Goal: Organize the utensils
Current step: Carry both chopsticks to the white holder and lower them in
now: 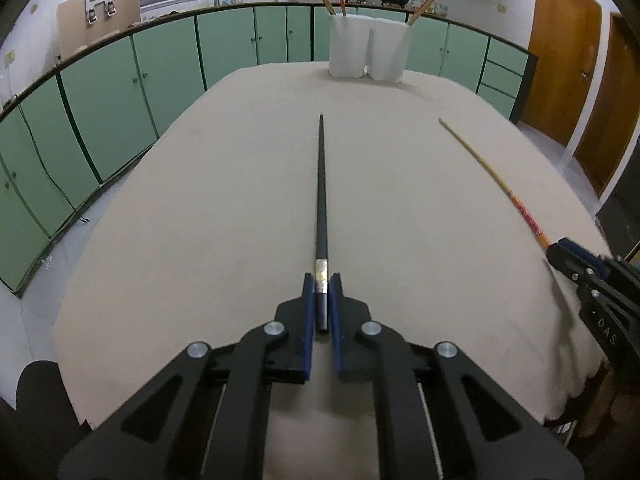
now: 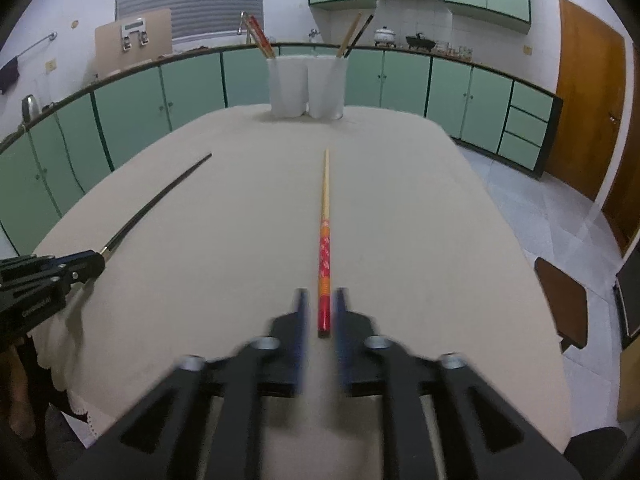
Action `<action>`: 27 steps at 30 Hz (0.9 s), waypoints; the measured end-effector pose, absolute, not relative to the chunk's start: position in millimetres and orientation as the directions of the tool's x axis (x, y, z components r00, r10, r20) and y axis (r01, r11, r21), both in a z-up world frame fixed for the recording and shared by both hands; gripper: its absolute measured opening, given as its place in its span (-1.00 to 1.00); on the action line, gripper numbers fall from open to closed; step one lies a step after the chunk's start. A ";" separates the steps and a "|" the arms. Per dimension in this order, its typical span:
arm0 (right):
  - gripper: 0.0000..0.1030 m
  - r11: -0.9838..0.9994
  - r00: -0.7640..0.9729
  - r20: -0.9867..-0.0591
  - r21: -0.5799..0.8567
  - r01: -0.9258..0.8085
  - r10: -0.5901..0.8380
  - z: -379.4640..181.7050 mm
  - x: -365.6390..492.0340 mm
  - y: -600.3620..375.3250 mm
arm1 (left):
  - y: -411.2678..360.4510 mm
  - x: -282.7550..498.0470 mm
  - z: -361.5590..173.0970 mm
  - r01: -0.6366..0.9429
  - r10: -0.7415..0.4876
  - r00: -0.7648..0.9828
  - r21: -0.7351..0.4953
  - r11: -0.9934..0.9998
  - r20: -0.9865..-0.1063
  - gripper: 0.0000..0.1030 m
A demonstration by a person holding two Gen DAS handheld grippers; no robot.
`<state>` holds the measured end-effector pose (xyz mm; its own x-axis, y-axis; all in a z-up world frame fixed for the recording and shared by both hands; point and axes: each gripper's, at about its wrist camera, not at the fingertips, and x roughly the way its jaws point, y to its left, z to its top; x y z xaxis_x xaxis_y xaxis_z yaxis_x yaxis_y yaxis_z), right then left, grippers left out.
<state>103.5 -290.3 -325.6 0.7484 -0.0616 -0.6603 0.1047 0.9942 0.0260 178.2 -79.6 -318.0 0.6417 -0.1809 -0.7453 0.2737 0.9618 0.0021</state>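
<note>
My left gripper [image 1: 321, 280] is shut on the thick end of a black chopstick [image 1: 321, 188], which points straight ahead over the table. My right gripper [image 2: 319, 294] has its blue fingers [image 2: 301, 308] on either side of the red end of a red-and-wood chopstick [image 2: 325, 232]; motion blur hides whether they touch it. Two white cups [image 1: 366, 46] stand together at the table's far edge, with chopsticks in them. They also show in the right wrist view [image 2: 307, 86]. Each gripper shows in the other's view: the right one [image 1: 560, 252], the left one [image 2: 86, 266].
The table [image 1: 200, 220] has a beige cloth. Green cabinets [image 1: 120, 88] run along the back and left. A wooden door [image 1: 560, 52] is at the right. A dark chair seat [image 2: 560, 304] sits beside the table's right edge.
</note>
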 end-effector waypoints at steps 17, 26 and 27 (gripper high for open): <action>-0.89 0.995 0.794 -0.608 0.074 0.066 -0.008 -237.8 90.6 -296.1 | -75.9 187.2 -225.8 0.289 -0.220 0.629 -0.039 0.957 -0.745 -0.88; -0.89 0.998 0.815 -0.579 0.056 -0.005 0.036 -161.9 116.7 -297.4 | -77.9 191.3 -146.9 0.321 -0.254 0.691 -0.028 0.947 -0.677 -0.88; -0.89 0.998 0.810 -0.585 0.054 -0.012 0.042 -159.1 122.3 -298.0 | -78.2 192.3 -142.9 0.324 -0.255 0.693 -0.024 0.946 -0.674 -0.88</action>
